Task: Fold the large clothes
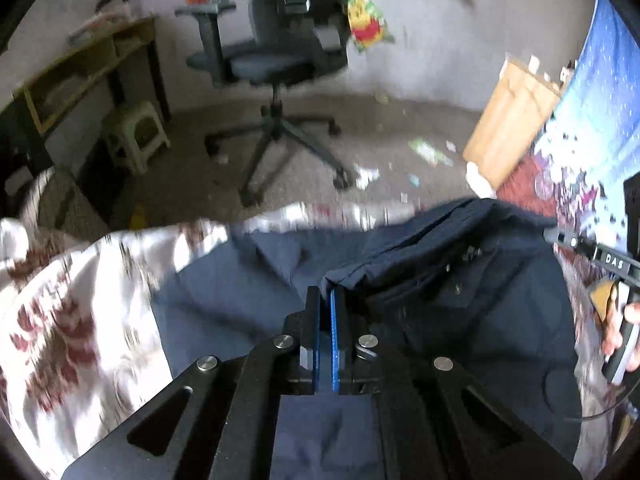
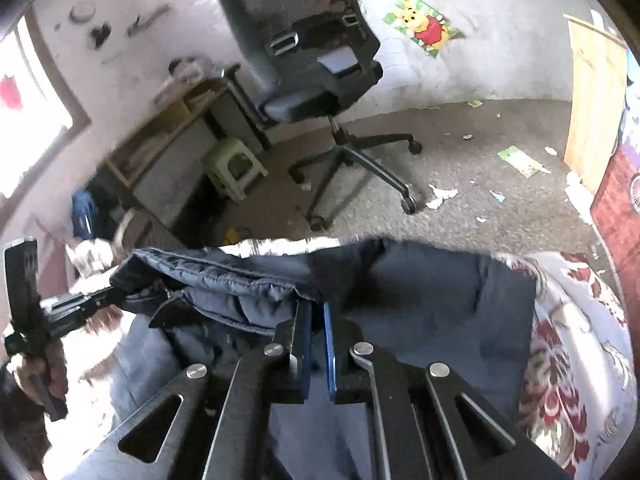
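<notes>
One dark navy garment fills the lower middle of both views, lying on one floral-printed bed cover. Two tools are counted: the left tool at lower centre of its own view and the right tool at lower centre of its own, each with two blue-lined fingers. Further up stand one office chair, one pale stool, one wooden worktop at upper left, and one Winnie-the-Pooh poster at upper right.

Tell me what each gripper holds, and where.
Both pinch the navy jacket: left gripper and right gripper each on a folded edge.
</notes>
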`<move>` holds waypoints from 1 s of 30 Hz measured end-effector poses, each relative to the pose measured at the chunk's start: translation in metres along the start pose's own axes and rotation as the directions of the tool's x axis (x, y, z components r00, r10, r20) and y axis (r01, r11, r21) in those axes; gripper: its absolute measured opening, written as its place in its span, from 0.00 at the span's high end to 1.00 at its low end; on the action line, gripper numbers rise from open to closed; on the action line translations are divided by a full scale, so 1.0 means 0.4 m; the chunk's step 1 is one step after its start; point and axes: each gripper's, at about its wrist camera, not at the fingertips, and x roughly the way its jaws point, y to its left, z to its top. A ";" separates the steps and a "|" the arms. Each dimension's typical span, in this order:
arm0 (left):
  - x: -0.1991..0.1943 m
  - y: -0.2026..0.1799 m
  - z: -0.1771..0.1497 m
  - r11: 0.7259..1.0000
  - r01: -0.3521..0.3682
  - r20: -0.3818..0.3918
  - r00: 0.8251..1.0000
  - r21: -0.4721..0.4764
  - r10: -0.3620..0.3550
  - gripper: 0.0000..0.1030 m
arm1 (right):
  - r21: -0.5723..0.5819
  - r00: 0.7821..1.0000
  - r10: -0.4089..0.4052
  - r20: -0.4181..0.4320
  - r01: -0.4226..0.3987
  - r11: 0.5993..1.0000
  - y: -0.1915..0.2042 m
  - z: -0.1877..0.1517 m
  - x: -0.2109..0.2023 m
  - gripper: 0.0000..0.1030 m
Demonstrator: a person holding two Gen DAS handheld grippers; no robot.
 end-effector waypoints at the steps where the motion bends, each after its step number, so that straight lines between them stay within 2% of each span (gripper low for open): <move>1: 0.023 -0.004 -0.023 1.000 -0.007 -0.029 1.000 0.005 0.007 0.98 | -0.016 1.000 -0.017 -0.013 0.017 1.000 0.008 -0.016 0.008 0.95; 6: 0.145 -0.014 -0.087 1.000 -0.008 -0.127 0.992 -0.014 0.006 0.98 | -0.028 0.990 -0.097 -0.104 0.095 0.995 -0.007 -0.095 0.096 0.96; 12: 0.235 -0.032 -0.100 0.998 -0.057 -0.150 0.987 -0.002 0.056 0.98 | -0.020 0.985 -0.117 -0.130 0.116 0.993 -0.035 -0.143 0.168 0.96; 15: 0.217 -0.049 -0.111 0.996 -0.072 -0.101 0.992 0.054 0.077 0.98 | -0.009 0.990 -0.096 -0.105 0.096 0.995 -0.036 -0.137 0.143 0.95; 19: 0.186 -0.036 -0.128 0.997 -0.037 -0.073 0.996 0.064 0.042 0.98 | -0.017 0.998 -0.067 -0.019 0.066 0.998 -0.021 -0.116 0.039 0.94; 22: 0.164 -0.042 -0.134 0.997 -0.033 -0.066 0.997 0.073 0.038 0.98 | -0.041 0.996 -0.048 0.071 0.052 0.998 0.012 -0.063 -0.022 0.93; 24: 0.160 -0.044 -0.133 0.996 -0.037 -0.062 0.997 0.083 0.042 0.98 | -0.046 0.997 -0.027 0.077 0.030 0.998 0.037 -0.023 -0.005 0.93; 27: 0.151 -0.043 -0.134 0.995 -0.031 -0.040 0.999 0.095 0.035 0.98 | -0.060 1.000 0.022 0.005 -0.022 0.998 0.080 0.016 0.090 0.93; 30: 0.108 -0.025 -0.150 0.993 0.057 0.006 0.998 0.100 -0.058 0.97 | -0.024 0.986 0.081 -0.149 -0.085 0.996 0.090 0.011 0.222 0.93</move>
